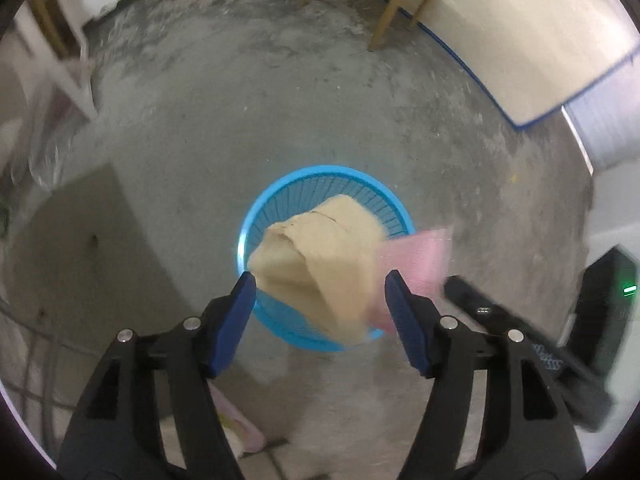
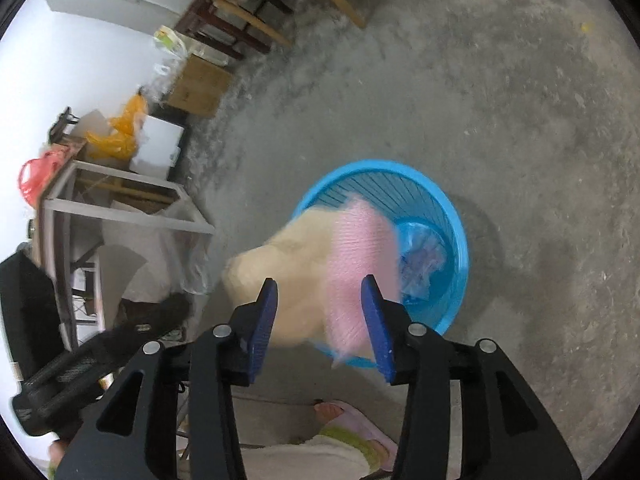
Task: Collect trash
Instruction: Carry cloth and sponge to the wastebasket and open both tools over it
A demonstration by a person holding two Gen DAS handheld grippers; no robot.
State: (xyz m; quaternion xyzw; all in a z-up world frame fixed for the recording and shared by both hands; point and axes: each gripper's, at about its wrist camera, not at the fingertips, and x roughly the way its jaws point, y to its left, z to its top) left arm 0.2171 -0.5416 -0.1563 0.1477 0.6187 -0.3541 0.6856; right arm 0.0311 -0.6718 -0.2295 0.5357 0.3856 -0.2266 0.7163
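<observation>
Both tools spread, left tool [image 1: 320, 292] and right tool [image 2: 320, 294]; crumpled tan paper [image 1: 320, 256] and pink foam sheet [image 2: 360, 252] hang unpinched directly above round blue slatted plastic basket [image 1: 360, 180].

Round plastic basket [image 1: 320, 174]: bright sky blue, wall with fine vertical slat pattern. Crumpled paper bag [image 1: 320, 260]: plain tan, light brown. Thin plastic sheet [image 1: 420, 256]: pale pink, fine ribbed lines visible in right wrist view. Crumpled film inside basket [image 2: 422, 258]: translucent blue. Left gripper [image 1: 320, 292]: black body, dark blue pads, silver rivets. Right gripper [image 2: 319, 294]: same black and dark blue. Concrete floor [image 1: 280, 112]: grey, mottled with whitish patches. Plastic bag near wall [image 2: 116, 136]: orange. Net bag on frame [image 2: 34, 178]: red.
</observation>
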